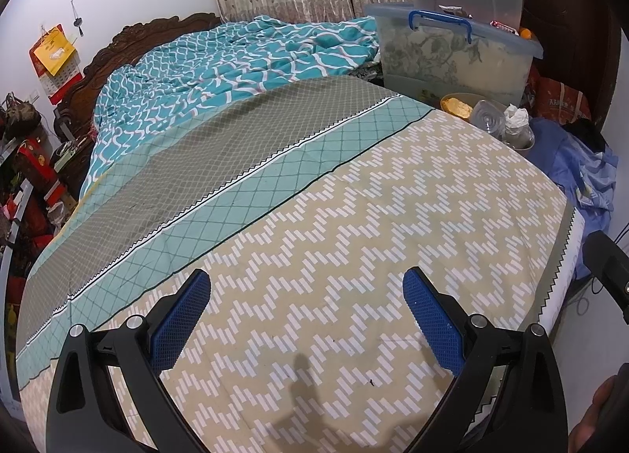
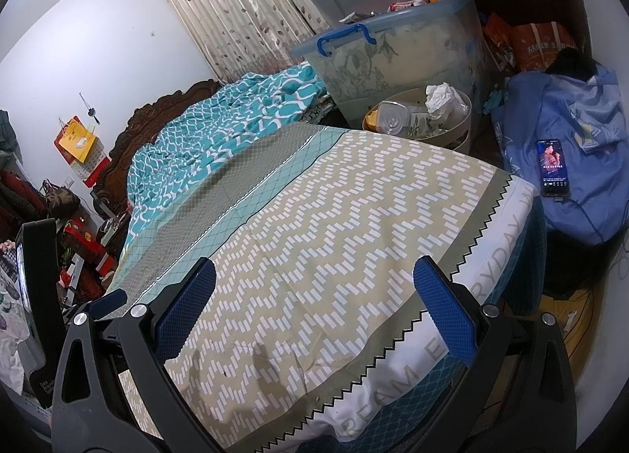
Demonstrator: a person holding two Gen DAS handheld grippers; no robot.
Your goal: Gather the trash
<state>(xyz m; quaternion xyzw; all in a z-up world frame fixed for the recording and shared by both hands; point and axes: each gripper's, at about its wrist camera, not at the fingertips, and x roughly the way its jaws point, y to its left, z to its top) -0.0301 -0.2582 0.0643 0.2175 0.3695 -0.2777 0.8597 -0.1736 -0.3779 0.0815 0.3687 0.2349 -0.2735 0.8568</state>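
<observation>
A round beige waste bin (image 2: 458, 134) stands beyond the bed's far right corner, holding a crumpled white tissue (image 2: 443, 96), a clear plastic bottle (image 2: 393, 117) and something yellow (image 2: 371, 120). In the left wrist view the same bin (image 1: 523, 140) shows the tissue (image 1: 515, 115), the bottle (image 1: 487, 115) and the yellow item (image 1: 458, 105). My left gripper (image 1: 306, 284) hovers open above the patterned bedsheet (image 1: 314, 256), nothing between its blue pads. My right gripper (image 2: 314, 272) is open too, empty, over the bed's near right edge (image 2: 393, 366).
A large clear storage box with blue handle (image 2: 393, 44) stands behind the bin. A teal quilt (image 1: 236, 60) is heaped at the headboard. A blue cloth bundle (image 2: 562, 162) carrying a lit phone (image 2: 553, 167) lies right of the bed. Clutter fills the left floor (image 1: 27, 178).
</observation>
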